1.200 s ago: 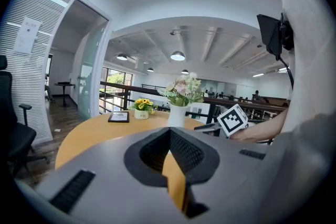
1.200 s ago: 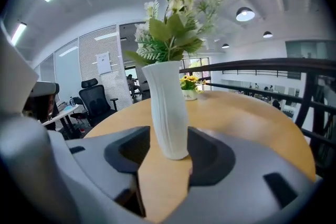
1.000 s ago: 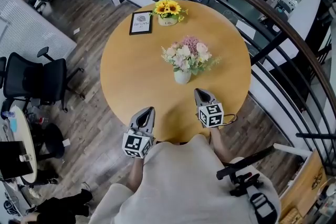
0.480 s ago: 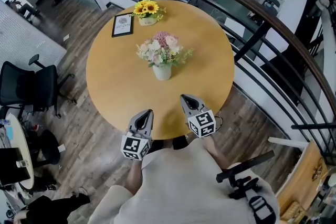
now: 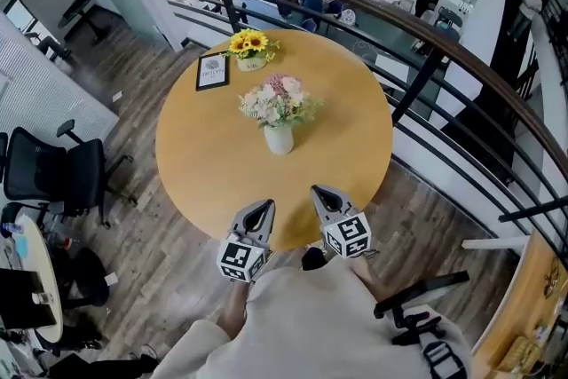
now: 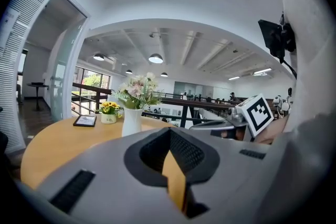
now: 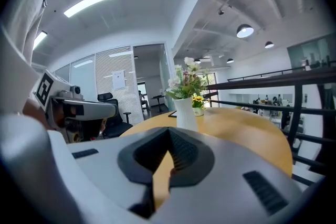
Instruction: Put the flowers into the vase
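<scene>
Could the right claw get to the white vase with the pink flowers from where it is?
Probably yes. The right claw hangs shut over the near edge of the table, and only bare tabletop lies between it and the white vase. It would need to open first to grip it.

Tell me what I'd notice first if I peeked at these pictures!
Probably the white vase of pink and white flowers, standing in the middle of the round wooden table. Behind it, at the far edge, sit a pot of sunflowers and a framed picture. The left gripper and right gripper hang over the near edge, both shut and empty.
</scene>
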Demonstrator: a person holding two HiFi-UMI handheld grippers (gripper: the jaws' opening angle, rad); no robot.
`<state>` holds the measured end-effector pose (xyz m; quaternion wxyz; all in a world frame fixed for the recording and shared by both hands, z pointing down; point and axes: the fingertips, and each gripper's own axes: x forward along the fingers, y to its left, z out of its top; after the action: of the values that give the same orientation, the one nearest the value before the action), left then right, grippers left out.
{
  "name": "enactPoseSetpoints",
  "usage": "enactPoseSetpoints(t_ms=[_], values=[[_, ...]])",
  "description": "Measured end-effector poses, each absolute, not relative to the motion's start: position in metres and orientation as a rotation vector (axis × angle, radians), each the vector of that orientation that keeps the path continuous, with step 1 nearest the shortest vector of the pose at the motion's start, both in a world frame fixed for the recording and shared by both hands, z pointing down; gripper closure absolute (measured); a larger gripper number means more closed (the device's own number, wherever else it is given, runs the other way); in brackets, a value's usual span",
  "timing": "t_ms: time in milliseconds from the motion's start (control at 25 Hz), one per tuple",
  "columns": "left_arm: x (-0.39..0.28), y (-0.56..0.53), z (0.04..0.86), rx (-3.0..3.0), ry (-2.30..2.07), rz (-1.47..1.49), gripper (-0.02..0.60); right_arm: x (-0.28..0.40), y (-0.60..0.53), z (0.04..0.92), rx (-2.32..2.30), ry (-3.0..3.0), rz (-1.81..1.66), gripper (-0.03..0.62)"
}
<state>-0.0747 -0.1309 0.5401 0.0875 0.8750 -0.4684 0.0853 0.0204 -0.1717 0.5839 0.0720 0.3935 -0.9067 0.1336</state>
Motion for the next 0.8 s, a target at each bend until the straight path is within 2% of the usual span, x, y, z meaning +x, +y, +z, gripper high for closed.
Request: enactPoseSetpoints(t_ms=[400, 800], values=[[-0.13, -0.07, 0.547, 2.688, -1.309, 0.259, 0.575, -0.032, -0.115, 0.566, 1.307, -2.69, 0.332, 0.586], [-0.151, -0.01, 0.55, 2.71, -1.218, 0.231, 0.575, -0.037, -0.029, 0.577, 1.416, -2.575, 0.365, 0.586]])
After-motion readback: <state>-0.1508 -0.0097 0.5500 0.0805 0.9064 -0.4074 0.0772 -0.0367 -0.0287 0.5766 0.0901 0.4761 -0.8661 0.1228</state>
